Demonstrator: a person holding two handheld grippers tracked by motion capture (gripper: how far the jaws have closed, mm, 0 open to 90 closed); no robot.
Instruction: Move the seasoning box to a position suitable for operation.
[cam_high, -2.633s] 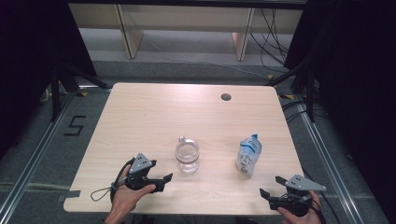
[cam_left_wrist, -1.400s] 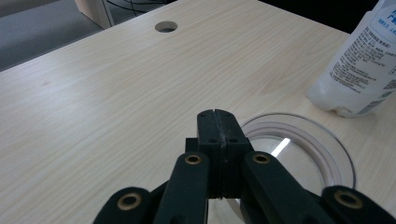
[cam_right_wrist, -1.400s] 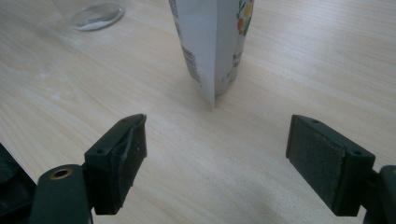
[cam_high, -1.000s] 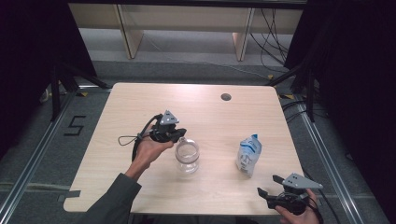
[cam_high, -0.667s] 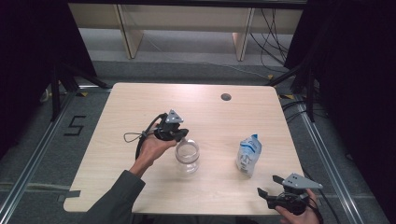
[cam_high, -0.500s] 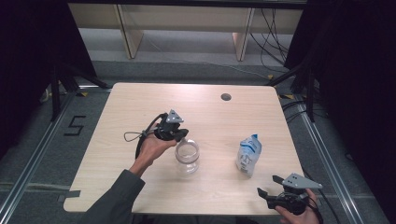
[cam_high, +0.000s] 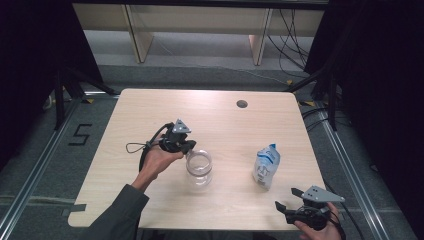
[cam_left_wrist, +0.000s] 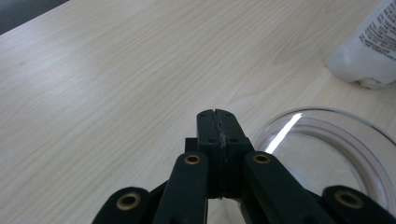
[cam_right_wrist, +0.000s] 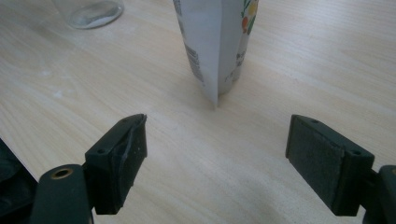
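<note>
Dark curtains are framing a pale wooden table (cam_high: 150, 115) on a grey floor, with a small round grommet hole (cam_high: 242, 104) sitting at about one o'clock from the table's middle. A clear glass jar (cam_high: 199, 167), open at the top and apparently empty, is standing upright just below the table's centre. A white plastic pouch (cam_high: 265, 166) with printed labelling is standing upright at three o'clock from the jar, well apart from it.

The left gripper (cam_high: 187, 148) is now hovering at the jar's ten o'clock edge, just beside the rim; seconds ago it was resting near the table's front edge at seven o'clock, and it has been sitting almost motionless at the rim for the last second. Its jaws are pressed together with nothing between them, as the left gripper view is showing, with the jar's rim (cam_left_wrist: 327, 140) curving just to the right of the tips.

The right gripper (cam_high: 286, 199) is staying low at five o'clock, near the table's front edge, unchanged, with its jaws spread wide apart and pointing toward the pouch (cam_right_wrist: 215, 42).

Judging from this, the left hand has finished its approach and is probably preparing to steady or grasp the jar, which would require its jaws to part first. The pouch is remaining untouched.
</note>
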